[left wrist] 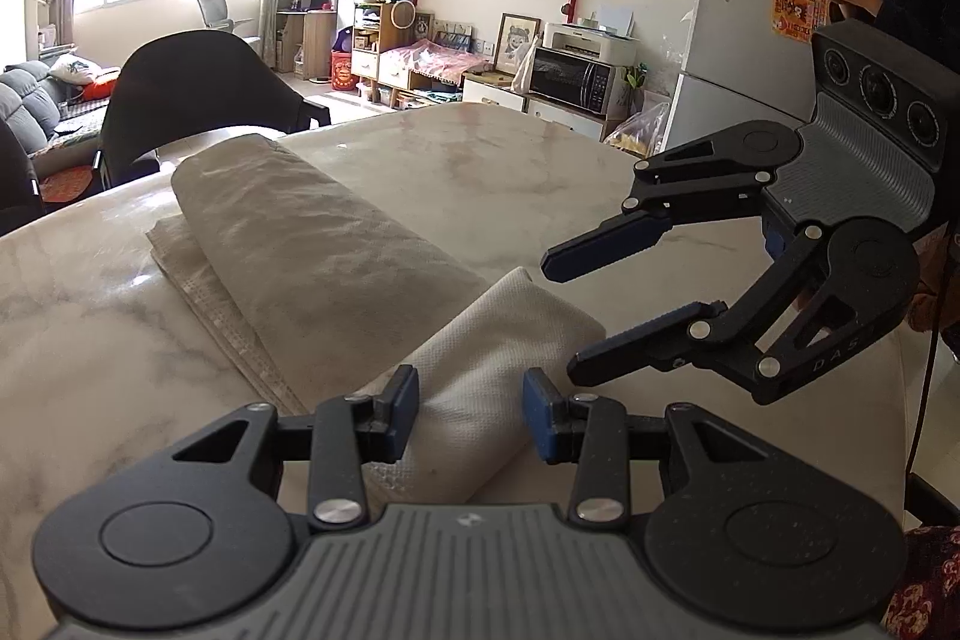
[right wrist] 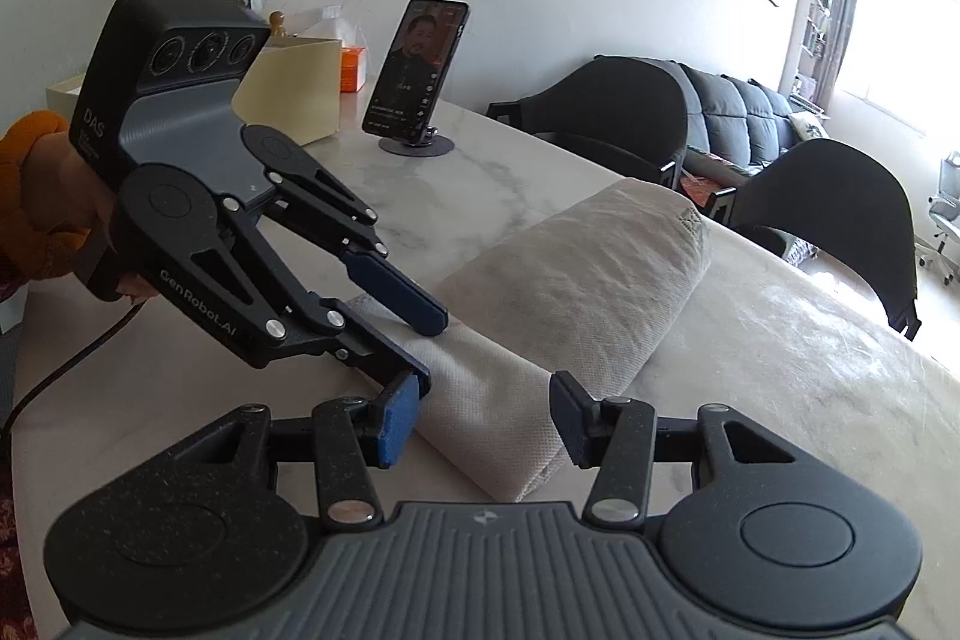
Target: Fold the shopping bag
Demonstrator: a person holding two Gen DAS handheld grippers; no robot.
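Fabric takes up the middle of both views: the shopping bag (left wrist: 312, 244), a pale non-woven tote, lies on the marble table (left wrist: 480, 160) already doubled into a thick, long bundle, with a narrower fold or strap end (left wrist: 480, 388) running toward the lower centre of the left wrist frame. That loose end is presumably what remains to be tucked or laid over, which would explain why both tools converge on it.

The left gripper (left wrist: 471, 415) sits at the bottom centre of its own view, jaws partly open and straddling the narrow fold. Whether its pads are pressing the cloth or merely bracketing it cannot be told; in the right wrist view one finger (right wrist: 396, 292) lies along the top of the fabric, as if pinning it so the bundle does not spring apart.

The right gripper (right wrist: 483, 424) is about half open, the pale fold passing between its pads without either visibly touching it. From the left wrist view it hovers at the right of the frame, clear of the cloth, holding nothing.

A phone on a stand (right wrist: 420, 70) stands well apart at upper centre of the right view, out of the working area.
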